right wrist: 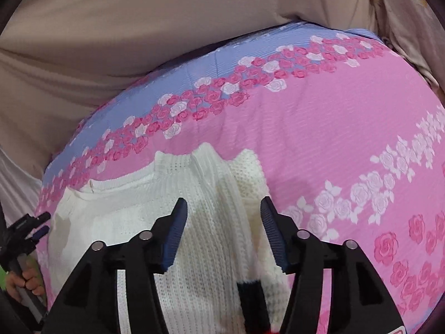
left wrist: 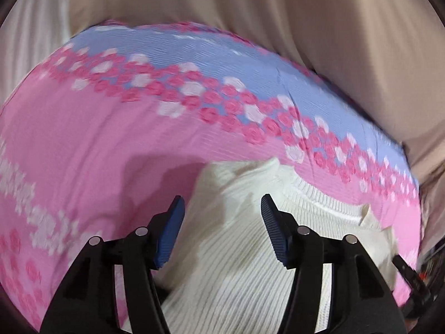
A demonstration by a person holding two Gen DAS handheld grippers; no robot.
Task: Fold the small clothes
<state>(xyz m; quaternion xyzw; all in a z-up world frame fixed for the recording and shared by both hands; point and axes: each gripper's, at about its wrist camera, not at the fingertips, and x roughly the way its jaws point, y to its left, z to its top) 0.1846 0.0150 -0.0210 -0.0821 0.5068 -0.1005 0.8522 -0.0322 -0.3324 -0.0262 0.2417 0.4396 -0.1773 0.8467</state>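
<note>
While the white knit garment [right wrist: 200, 222] lies on the bed [right wrist: 319, 144], near its far edge where the rose border runs, your fold is judged barely begun. From the right wrist view the body of the knit is spread roughly flat, with the ribbed collar [right wrist: 172, 161] toward the far edge and a strip of the knit bunched lengthwise over the middle. No squared, finished stack is visible, so most of the folding is left.

Beyond the far edge of the bed hangs a beige drape [right wrist: 139, 27]; it does not touch the garment. The pink and blue rose-print cover shows only shallow creases, and nothing else rests on it near the knit.

Your left hand-held gripper [left wrist: 222, 225] hovers over the garment with its jaws part open and its blue pads [left wrist: 173, 236] pressing nothing. Your right hand-held gripper [right wrist: 222, 231] stands wider, straddling the bunched strip without pinching it.

A dark band with a red edge [right wrist: 250, 292] shows low between the right jaws; what it belongs to cannot be told.

The bunched strip is the obstacle: flatten it first.
</note>
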